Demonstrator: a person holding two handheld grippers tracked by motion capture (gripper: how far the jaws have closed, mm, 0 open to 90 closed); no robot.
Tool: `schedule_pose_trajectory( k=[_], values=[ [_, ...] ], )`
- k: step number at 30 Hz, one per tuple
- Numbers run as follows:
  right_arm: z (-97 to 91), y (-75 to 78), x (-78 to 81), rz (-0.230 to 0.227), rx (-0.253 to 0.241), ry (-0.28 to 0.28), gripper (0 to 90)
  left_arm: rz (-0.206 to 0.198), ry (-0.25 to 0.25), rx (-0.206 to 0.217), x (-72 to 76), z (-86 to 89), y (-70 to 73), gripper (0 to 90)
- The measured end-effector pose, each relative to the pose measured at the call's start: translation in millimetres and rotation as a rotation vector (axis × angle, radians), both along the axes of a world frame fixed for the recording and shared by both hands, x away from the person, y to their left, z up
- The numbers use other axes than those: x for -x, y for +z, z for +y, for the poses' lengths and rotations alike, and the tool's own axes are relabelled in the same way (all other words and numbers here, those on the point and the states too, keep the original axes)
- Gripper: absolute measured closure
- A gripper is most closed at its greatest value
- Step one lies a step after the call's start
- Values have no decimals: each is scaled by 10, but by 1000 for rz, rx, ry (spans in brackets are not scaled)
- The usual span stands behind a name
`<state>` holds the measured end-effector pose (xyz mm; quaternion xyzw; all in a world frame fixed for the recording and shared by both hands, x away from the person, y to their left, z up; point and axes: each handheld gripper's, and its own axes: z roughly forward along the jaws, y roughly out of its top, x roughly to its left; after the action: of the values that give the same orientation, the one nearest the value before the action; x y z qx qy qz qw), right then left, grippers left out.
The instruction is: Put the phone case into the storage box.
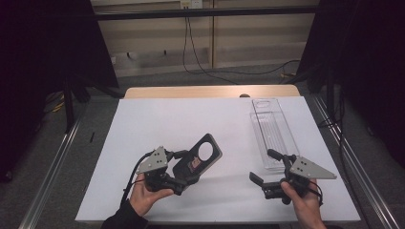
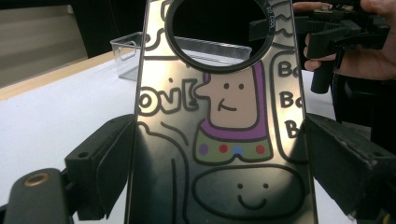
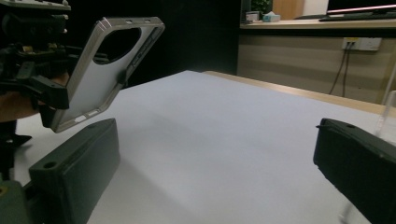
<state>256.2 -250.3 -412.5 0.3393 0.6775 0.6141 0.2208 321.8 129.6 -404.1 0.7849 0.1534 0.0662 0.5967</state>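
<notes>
A dark phone case (image 1: 203, 155) with a round camera hole and a cartoon print (image 2: 224, 140) is held off the white table, tilted up. My left gripper (image 1: 188, 168) is shut on its lower end, a black pad (image 2: 109, 154) pressed against each long edge. In the right gripper view the case's plain grey inside (image 3: 100, 79) faces me at the upper left. My right gripper (image 1: 265, 166) hovers near the table's front right, open, with nothing between its fingers (image 3: 84, 158).
A long clear plastic tray (image 1: 273, 131) lies on the right side of the white table sheet (image 1: 167, 119), just beyond my right gripper. A wooden strip (image 1: 210, 91) runs along the far edge. Metal rails flank the table.
</notes>
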Motion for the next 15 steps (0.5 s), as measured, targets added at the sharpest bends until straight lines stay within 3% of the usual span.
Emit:
schedule_pose_trajectory(
  k=[5,15],
  values=[
    [112,26,-61,-7,-15,67,0,4,-12,-1,-8,11,-7,123],
    [285,87,-128,-26,10,160,0,20,-51,5,13,-8,-13,123]
  ],
)
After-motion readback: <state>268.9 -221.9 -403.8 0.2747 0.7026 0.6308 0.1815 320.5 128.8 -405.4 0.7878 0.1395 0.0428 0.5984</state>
